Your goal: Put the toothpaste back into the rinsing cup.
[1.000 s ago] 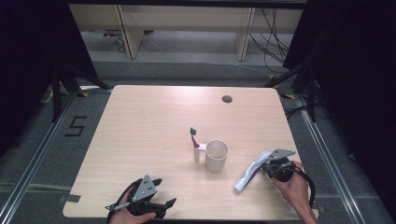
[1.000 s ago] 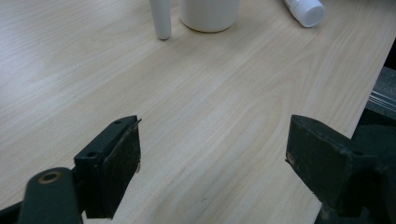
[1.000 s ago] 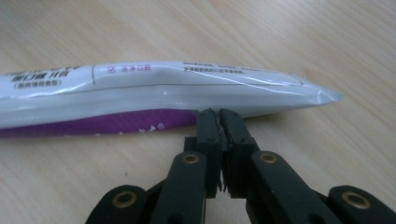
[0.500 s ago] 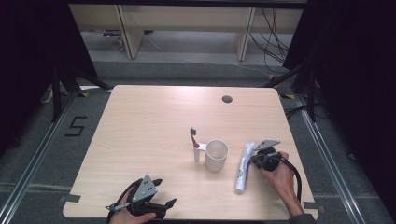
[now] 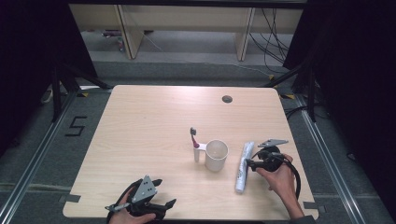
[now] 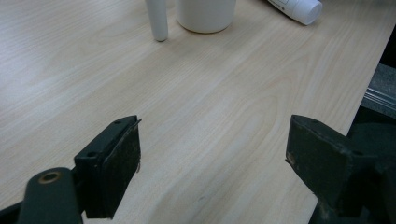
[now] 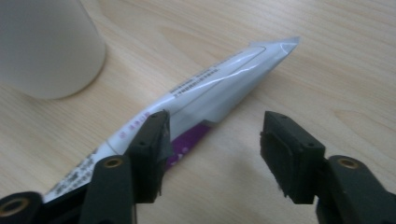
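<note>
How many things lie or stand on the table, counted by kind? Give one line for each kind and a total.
Cup: 1
Toothbrush: 1
Toothpaste tube: 1
Total: 3

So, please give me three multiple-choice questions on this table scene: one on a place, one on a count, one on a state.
1. Where does the toothpaste tube lie?
A. inside the cup
B. flat on the table, right of the cup
C. on the floor

2. How many cups stand on the table?
A. one
B. two
C. three

3. How is the right gripper?
A. shut on the tube
B. shut on the cup
C. open

Key: 1 B, the tube rests on the wood beside the white cup. 2 A, a single cup is there. 3 C, its fingers have just been opening, and the tube lies loose beside one of them.
</note>
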The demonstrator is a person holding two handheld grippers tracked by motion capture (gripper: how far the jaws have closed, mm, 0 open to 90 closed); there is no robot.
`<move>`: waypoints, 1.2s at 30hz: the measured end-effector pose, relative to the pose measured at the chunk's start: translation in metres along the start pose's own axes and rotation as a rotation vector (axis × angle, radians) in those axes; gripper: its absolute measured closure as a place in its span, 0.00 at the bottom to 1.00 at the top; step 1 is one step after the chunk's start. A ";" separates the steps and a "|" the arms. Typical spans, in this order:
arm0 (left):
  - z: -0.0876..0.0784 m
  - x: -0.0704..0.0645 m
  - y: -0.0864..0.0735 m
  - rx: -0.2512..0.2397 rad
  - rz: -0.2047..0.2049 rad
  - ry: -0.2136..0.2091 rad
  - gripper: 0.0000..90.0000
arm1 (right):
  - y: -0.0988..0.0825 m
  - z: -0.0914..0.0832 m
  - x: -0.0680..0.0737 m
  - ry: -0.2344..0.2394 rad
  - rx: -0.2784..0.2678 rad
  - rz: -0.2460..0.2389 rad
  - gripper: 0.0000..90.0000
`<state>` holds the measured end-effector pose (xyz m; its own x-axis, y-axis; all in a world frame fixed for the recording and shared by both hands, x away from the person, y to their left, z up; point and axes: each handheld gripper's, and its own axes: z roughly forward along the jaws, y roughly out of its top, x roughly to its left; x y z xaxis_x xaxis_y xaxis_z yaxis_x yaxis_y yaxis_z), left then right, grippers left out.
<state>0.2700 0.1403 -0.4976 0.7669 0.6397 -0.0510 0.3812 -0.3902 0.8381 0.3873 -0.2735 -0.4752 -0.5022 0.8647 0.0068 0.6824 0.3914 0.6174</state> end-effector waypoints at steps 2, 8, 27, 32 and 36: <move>0.000 0.000 0.000 0.006 0.003 -0.003 0.19 | 0.001 -0.002 0.005 0.023 -0.001 0.008 0.42; -0.001 0.000 0.000 0.011 0.016 -0.002 0.19 | 0.004 -0.001 0.022 0.025 0.030 0.040 0.38; 0.001 0.000 0.000 0.004 0.009 -0.008 0.19 | 0.009 0.017 0.035 0.028 0.073 0.065 0.32; 0.001 0.001 -0.001 0.010 0.020 -0.003 0.19 | 0.011 0.021 0.030 0.020 0.095 0.042 0.30; 0.000 0.001 -0.001 0.027 0.031 -0.001 0.19 | 0.009 0.020 0.028 0.031 0.120 0.066 0.38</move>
<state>0.2708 0.1414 -0.4982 0.7790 0.6264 -0.0261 0.3712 -0.4272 0.8245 0.3901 -0.2398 -0.4848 -0.4689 0.8805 0.0698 0.7724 0.3704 0.5160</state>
